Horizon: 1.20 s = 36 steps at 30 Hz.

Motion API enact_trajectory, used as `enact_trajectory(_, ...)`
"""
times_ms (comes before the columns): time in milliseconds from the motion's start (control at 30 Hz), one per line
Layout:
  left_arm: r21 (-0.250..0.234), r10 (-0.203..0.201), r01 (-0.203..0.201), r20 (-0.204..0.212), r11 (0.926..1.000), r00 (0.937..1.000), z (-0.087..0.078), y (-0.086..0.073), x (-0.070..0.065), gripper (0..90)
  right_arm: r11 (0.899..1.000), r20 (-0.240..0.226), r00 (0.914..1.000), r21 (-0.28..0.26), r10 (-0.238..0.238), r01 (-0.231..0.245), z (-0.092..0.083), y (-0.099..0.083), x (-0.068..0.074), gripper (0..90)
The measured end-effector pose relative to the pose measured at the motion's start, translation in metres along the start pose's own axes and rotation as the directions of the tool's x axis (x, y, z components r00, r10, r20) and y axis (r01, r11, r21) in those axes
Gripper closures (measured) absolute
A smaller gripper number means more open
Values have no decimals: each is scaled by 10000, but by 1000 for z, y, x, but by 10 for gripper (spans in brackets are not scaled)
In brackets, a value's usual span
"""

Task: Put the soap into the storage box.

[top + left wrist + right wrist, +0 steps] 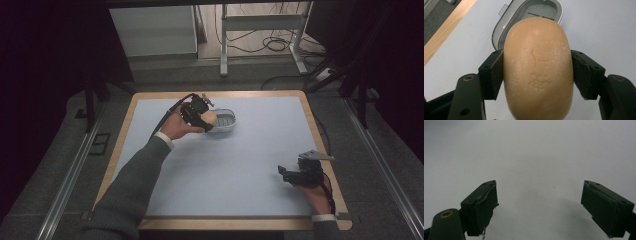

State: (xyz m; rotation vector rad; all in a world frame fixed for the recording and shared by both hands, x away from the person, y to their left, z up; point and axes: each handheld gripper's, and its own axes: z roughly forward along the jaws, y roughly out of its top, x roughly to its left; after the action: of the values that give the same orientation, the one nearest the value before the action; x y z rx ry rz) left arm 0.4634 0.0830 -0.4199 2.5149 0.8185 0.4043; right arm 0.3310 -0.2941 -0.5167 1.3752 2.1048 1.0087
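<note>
Left gripper (206,119) is clamped on a tan oval bar of soap (537,67), one of its fingers (492,73) pressed against each long side; faint embossed marks show on the bar's top face. In the left gripper view the soap sits just in front of an open white soap dish (534,15), its far end overlapping the dish's near rim; can't tell if it touches the rim or hangs above it. Dish is oval, slotted drain ridges on the floor, small tab on one edge. In the high view the soap dish (226,121) lies on the pale blue surface (250,155) toward the far side, left of centre, with the soap (210,118) at its left end and the left hand right behind it. Right gripper (287,175) is well apart from the dish, near the front right corner of the surface, resting low in the person's hand. Its fingers (482,206) stand wide with nothing between them, just bare surface under them.
</note>
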Motion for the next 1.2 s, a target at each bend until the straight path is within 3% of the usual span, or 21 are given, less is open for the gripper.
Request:
enact_trajectory(600,74,-4,2,255,10000,9997,16,5,11,326,10000,70,10000,49,20,-20,1,-1,-2,134)
enact_trajectory(933,49,320,-322,354,9995,9989,22,15,10,326,10000,133,9999,78,22,-23,1,-1,-3,134)
enact_trajectory(1200,109,340,-345,427,9993,9985,30,20,12,325,10000,136,9999,62,62,-63,0,-1,-4,134)
